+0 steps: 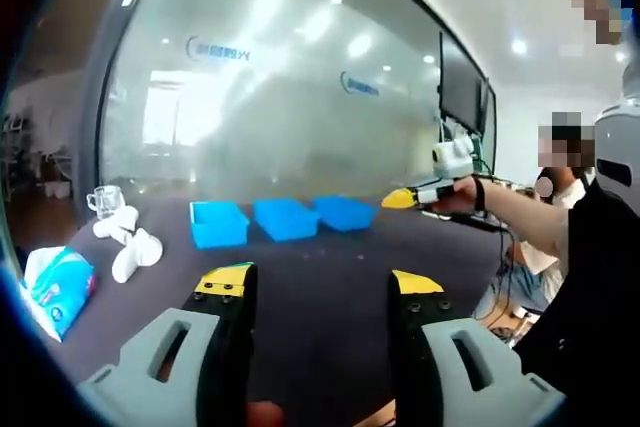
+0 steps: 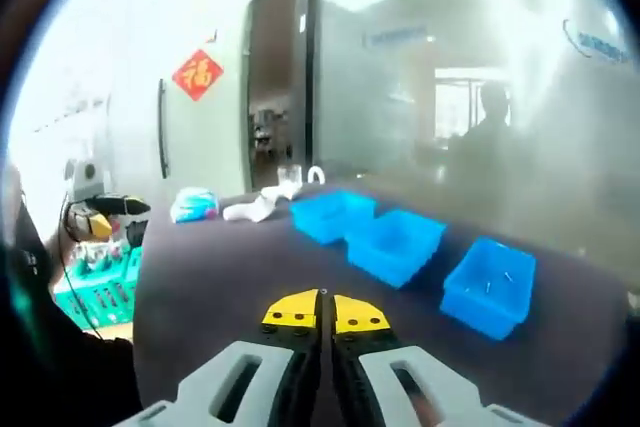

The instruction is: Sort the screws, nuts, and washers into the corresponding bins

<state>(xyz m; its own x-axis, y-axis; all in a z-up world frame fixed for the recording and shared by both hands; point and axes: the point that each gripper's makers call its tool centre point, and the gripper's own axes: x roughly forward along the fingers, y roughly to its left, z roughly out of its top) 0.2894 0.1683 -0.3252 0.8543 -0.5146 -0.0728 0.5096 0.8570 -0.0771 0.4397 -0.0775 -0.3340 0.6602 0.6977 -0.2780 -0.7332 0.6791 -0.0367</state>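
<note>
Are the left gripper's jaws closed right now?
No, the left gripper has its yellow-tipped jaws standing well apart, with bare dark table showing between them.

Dark tabletop (image 1: 330,277) backs onto a frosted glass wall (image 1: 290,117). At its far end: clear glass cup (image 1: 105,200), white objects (image 1: 130,242), blue-and-white packet (image 1: 58,287). Red diamond decoration (image 2: 198,74) hangs beside a doorway. Green crate (image 2: 100,287) sits beyond the tabletop's edge.

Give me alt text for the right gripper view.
The right hand-held gripper, jaws shut and empty, hovers over a dark table facing three blue bins in a row. White items lie behind them before a frosted glass wall.
</note>
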